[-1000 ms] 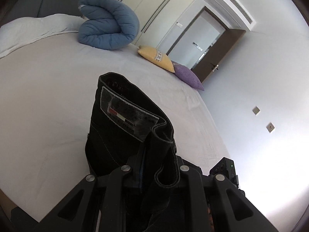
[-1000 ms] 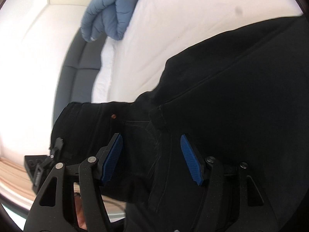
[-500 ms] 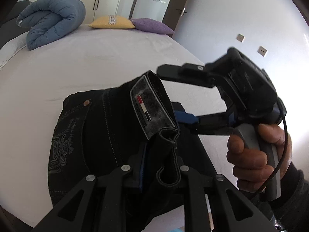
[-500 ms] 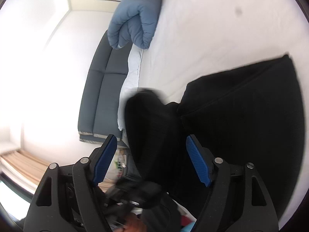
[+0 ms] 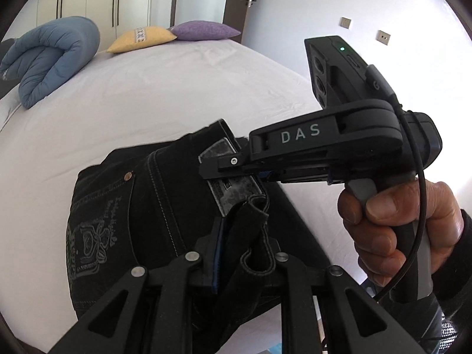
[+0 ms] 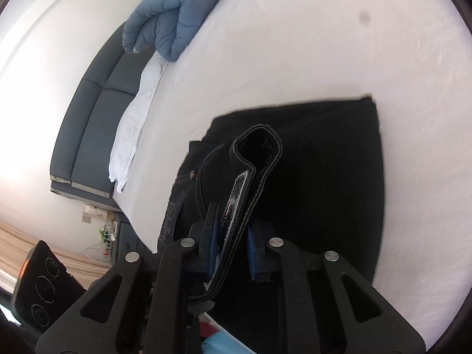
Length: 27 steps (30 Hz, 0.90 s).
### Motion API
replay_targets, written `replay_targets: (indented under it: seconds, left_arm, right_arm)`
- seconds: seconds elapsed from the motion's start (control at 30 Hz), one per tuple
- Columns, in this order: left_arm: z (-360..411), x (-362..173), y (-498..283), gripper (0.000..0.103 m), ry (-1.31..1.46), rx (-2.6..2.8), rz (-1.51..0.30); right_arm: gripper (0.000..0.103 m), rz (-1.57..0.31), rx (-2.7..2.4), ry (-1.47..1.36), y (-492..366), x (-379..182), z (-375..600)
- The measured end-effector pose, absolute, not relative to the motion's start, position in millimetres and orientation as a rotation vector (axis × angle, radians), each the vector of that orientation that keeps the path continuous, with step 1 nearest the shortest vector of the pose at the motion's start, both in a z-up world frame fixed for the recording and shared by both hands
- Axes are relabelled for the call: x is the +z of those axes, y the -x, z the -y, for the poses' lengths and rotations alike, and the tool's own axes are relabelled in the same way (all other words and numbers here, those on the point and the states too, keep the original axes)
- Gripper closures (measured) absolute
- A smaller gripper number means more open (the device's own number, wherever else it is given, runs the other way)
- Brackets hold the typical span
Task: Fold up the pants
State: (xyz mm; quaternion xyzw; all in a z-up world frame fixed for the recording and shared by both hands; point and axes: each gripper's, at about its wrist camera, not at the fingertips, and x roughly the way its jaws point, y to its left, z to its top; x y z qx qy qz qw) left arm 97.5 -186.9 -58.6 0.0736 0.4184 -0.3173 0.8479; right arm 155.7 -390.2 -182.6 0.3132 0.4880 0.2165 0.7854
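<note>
Black jeans (image 5: 124,206) lie bunched on the white bed (image 5: 177,88), back pocket embroidery up. My left gripper (image 5: 242,247) is shut on a fold of the waistband near the belt loop. A hand (image 5: 398,230) holds my right gripper (image 5: 224,168), which comes in from the right onto the grey leather patch (image 5: 233,188). In the right wrist view the right gripper (image 6: 231,244) has its jaws closing, and its blue pads (image 6: 213,247) press both sides of the upright waistband strip (image 6: 253,159). The rest of the jeans (image 6: 324,177) lies flat beyond.
A rolled blue duvet (image 5: 50,56) sits at the bed's far left, with a yellow pillow (image 5: 141,37) and a purple pillow (image 5: 203,31) at the far edge. A grey headboard (image 6: 88,124) runs along the bed's side. Wardrobe doors and a dark door stand behind.
The right gripper's jaws, wide open before, have closed on the waistband by the leather patch. The left gripper rolled and carried its waistband fold toward the right gripper.
</note>
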Motion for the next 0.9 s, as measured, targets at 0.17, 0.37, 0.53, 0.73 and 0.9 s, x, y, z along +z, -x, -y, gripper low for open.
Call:
replay_targets:
  seconds: [0.17,0.37,0.53,0.73,0.9]
  left_arm:
    - [216,-53,-93,0.086,-0.189,-0.719,-0.856]
    - [242,-90,-95,0.084,-0.188,-0.748,-0.951]
    - [235,-96,-101,0.066,-0.118,-0.789,-0.998]
    - [175,-47,-102,0.027,0.001,-0.742,-0.899]
    - [127,-42,-126,0.027,-0.029,-0.610,-0.883]
  right_arm:
    - [0.091,-0.970,0.450,-0.678,-145,-160,424]
    - [0.091,-1.009,0.372,-0.739,-133,-189,463]
    - [0.087,-1.038,0.357,-0.887,-135,-240,474]
    - [0.068,-1.006,0.234,-0.818,-127,-216,491]
    - [0.068,-0.901,0.279,-0.785,-108,-162,484]
